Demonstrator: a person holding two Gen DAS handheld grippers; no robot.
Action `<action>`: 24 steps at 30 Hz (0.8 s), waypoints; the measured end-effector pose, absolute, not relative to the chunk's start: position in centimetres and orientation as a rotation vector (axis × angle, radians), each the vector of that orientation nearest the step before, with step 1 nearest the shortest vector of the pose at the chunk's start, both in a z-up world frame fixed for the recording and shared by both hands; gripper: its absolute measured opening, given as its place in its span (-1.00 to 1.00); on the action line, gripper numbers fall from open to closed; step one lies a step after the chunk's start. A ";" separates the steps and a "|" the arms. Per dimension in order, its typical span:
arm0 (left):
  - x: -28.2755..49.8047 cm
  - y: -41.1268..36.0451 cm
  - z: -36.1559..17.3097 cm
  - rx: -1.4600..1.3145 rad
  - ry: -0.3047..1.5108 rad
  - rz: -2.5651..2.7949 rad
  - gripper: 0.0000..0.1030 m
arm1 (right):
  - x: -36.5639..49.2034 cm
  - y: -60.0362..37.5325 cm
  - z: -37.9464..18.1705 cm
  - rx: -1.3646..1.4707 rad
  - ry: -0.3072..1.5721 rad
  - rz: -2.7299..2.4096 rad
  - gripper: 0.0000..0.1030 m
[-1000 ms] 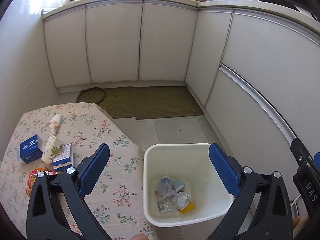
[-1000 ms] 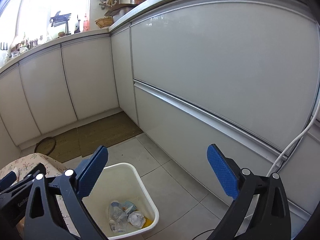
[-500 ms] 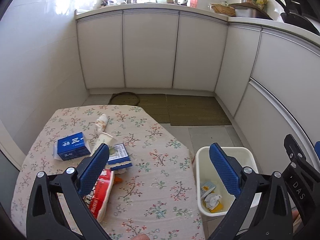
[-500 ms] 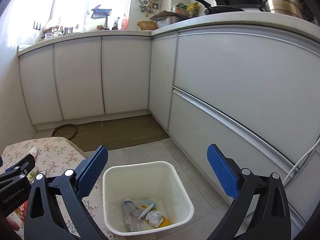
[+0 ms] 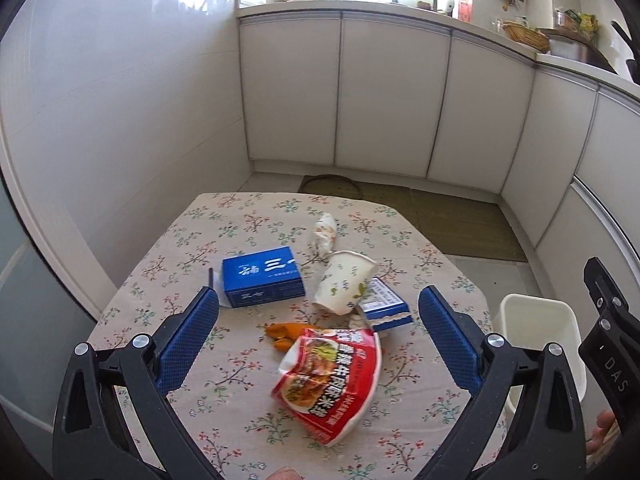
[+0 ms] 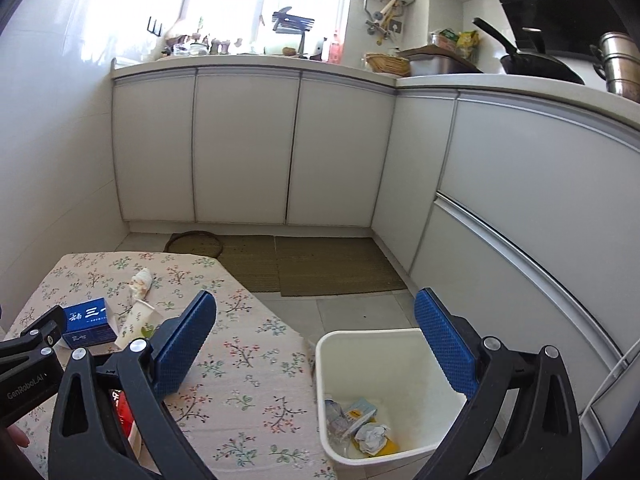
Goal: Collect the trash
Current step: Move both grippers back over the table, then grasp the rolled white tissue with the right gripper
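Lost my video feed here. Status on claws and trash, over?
Left claw open, empty, above red snack wrapper. Right claw open, empty, beside white bin. Paper cup and blue box on table. Nothing in the way.

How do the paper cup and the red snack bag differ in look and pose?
The paper cup is white with a small leaf print; the red snack bag is glossy red with printed food pictures. The cup lies tipped on its side and keeps its round form; the bag lies flat and crumpled. The cup leans on a small blue-and-white box; the bag lies beside orange peel. Both lie on the floral tablecloth, ungrasped.
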State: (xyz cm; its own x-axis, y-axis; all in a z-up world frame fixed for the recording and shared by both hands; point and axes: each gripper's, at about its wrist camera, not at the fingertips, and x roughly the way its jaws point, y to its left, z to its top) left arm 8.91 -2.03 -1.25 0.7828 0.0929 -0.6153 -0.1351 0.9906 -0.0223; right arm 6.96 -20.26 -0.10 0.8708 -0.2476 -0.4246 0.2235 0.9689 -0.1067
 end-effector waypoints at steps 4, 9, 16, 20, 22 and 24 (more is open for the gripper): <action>9.1 0.9 -1.6 -0.110 0.682 0.157 0.86 | 7.7 -17.3 -0.5 -0.091 0.455 -0.201 0.87; 9.0 4.1 -2.0 -0.134 0.695 0.213 0.86 | 8.2 -13.6 -1.0 -0.124 0.458 -0.158 0.87; 8.7 9.6 -3.2 -0.171 0.743 0.311 0.86 | 9.4 -9.0 -2.2 -0.194 0.480 -0.071 0.87; 8.4 12.9 -3.2 -0.218 0.748 0.379 0.86 | 12.0 -6.9 -3.0 -0.189 0.563 0.018 0.87; 8.2 13.7 -2.7 -0.214 0.730 0.402 0.86 | 13.8 -6.1 -3.3 -0.160 0.615 0.066 0.87; 8.0 14.4 -2.4 -0.233 0.731 0.392 0.86 | 16.6 -5.5 -3.4 -0.108 0.679 0.113 0.87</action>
State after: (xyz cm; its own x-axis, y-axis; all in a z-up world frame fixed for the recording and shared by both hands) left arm 7.98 14.39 -2.39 0.6769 0.2652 -0.6866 -0.4252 0.9024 -0.0707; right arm 16.62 -5.53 -3.39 0.7724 0.0691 -0.6313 -0.1395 0.9882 -0.0626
